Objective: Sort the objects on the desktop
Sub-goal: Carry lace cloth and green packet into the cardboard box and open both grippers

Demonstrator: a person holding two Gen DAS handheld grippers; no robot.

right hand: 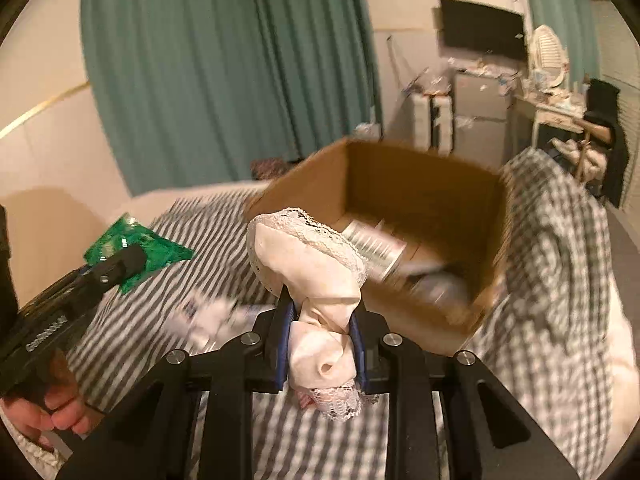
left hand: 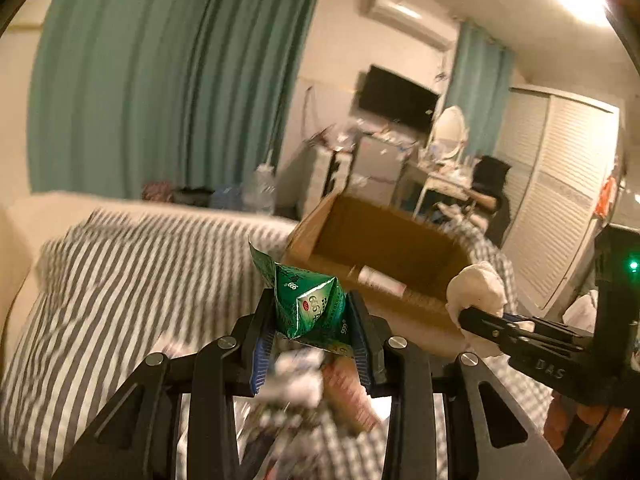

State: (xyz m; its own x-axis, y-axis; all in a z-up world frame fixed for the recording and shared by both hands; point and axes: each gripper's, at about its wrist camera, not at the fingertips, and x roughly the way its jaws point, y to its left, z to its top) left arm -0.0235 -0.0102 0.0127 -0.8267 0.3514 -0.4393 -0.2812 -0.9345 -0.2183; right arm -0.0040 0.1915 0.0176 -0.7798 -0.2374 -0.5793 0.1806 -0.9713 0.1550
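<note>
Left tongs (left hand: 310, 312) pinch green packet (left hand: 308, 300) | right tongs (right hand: 320, 328) pinch cream cloth (right hand: 312, 264) | both apparently tilted down toward box (right hand: 420, 184)

Teal curtains (left hand: 168, 80) hanging well beyond the claw, up and left. Striped pillow (left hand: 112, 280) lower left, nearer. Dark wall television (left hand: 396, 98) far ahead to the right, white air conditioner (left hand: 408, 16) above it. Cluttered dresser with an oval mirror (left hand: 450, 132) further right, then louvred wardrobe doors (left hand: 560, 200).
</note>
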